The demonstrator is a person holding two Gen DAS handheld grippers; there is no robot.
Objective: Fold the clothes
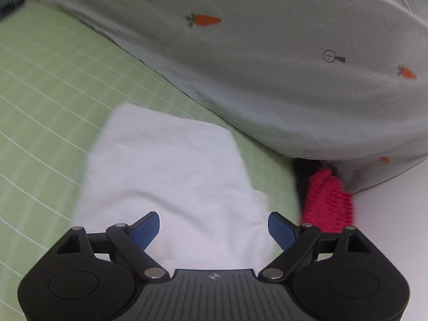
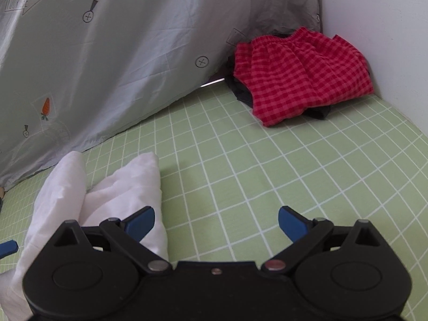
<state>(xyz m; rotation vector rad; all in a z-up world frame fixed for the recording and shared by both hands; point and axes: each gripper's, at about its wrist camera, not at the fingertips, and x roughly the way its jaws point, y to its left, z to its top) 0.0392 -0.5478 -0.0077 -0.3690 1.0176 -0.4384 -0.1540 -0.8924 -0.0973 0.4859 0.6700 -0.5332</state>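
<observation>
A white garment [image 1: 168,176] lies folded on the green checked bedsheet [image 1: 48,85]. My left gripper [image 1: 214,230] hovers over its near end, jaws wide apart, the blue pads clear of the cloth. In the right wrist view the same white garment [image 2: 115,187] shows as two rumpled folds at lower left. My right gripper [image 2: 216,224] is open above bare sheet [image 2: 267,165], just right of the garment, nothing between its fingers. A blue fingertip of the left gripper [image 2: 8,247] pokes in at that view's left edge.
A grey quilt with carrot prints [image 1: 267,53] is heaped along the far side [image 2: 93,67]. A red checked garment [image 2: 299,75] lies on dark clothing in the far corner against a white wall [image 2: 374,40]; its edge [image 1: 329,200] shows right of the left gripper.
</observation>
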